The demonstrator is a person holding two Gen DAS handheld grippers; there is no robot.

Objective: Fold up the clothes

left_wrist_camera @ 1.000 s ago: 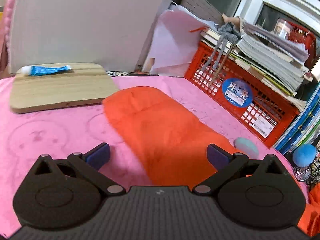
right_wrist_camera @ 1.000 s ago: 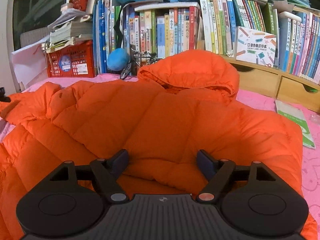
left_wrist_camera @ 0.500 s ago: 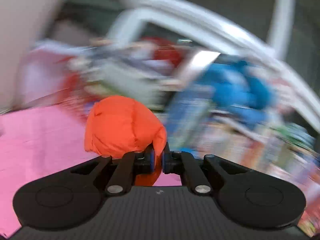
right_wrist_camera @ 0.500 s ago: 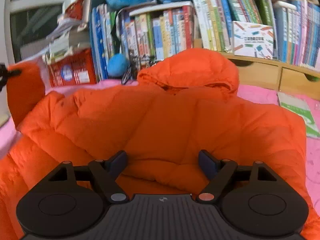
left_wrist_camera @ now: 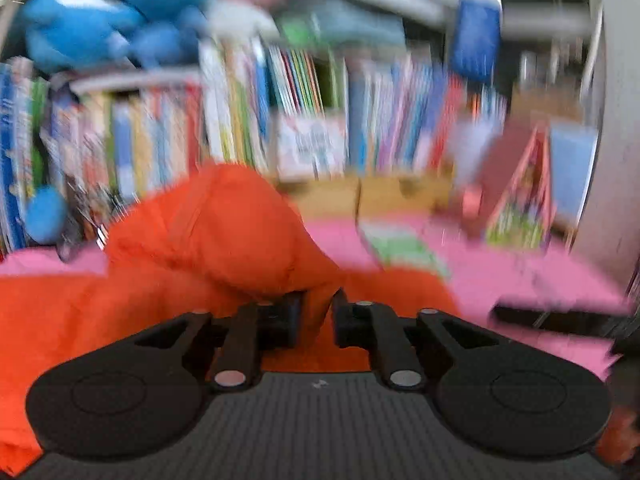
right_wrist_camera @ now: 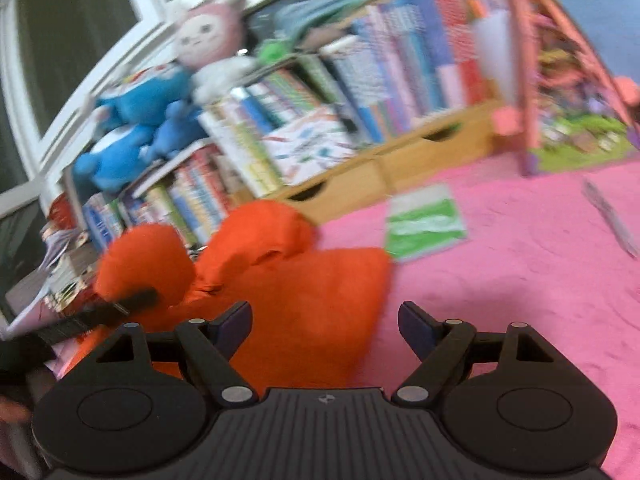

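Home, prob. a child's room or study corner. Shown by: packed row of kids' books [right_wrist_camera: 384, 80] on a low wooden shelf w/ drawers [right_wrist_camera: 400, 160], blue plush toys [right_wrist_camera: 132, 128] and pink-hooded doll [right_wrist_camera: 208, 36] sitting on top, pink fleecy cover [right_wrist_camera: 520, 264] over the work surface, green booklet [right_wrist_camera: 424, 224] lying on it, white-framed window [right_wrist_camera: 132, 12] behind. Both views motion-blurred.
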